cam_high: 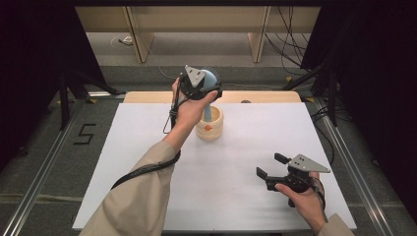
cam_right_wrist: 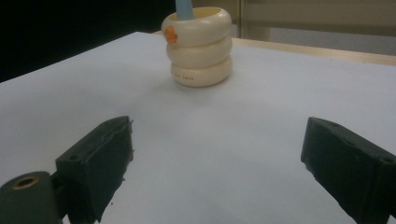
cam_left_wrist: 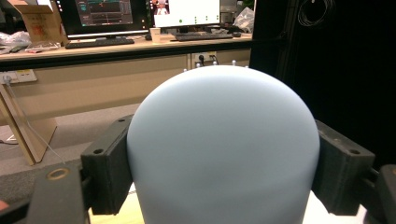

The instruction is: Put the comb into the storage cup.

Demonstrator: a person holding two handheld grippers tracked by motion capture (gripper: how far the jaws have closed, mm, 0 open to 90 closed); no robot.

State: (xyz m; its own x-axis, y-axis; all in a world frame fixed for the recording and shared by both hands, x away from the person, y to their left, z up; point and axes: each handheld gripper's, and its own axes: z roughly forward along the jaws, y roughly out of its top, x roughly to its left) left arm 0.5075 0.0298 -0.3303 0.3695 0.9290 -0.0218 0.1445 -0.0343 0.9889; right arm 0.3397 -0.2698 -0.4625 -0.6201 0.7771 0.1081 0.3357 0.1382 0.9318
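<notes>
Two hand-held grippers over a white worktop, one clamped on a blue brush that stands in a cream holder.

Nearest the person, at about 5 o'clock on the white worktop [cam_high: 147, 147], the right hand-held gripper [cam_high: 271, 166] hovers low with its jaws wide apart and nothing between them; in the right gripper view they point across bare worktop toward the holder. Farther off, near the far edge at about 12 o'clock, a cream ringed holder [cam_high: 210, 125] with a small orange mark stands upright. A light blue brush [cam_high: 210, 83] rises from it, handle inside, rounded head on top. The left hand-held gripper [cam_high: 212, 90], its arm in a beige sleeve, is clamped on that head; in the left gripper view the blue dome [cam_left_wrist: 223, 144] sits between both black jaws, touching each. Beyond the worktop lie floor and wooden furniture.
</notes>
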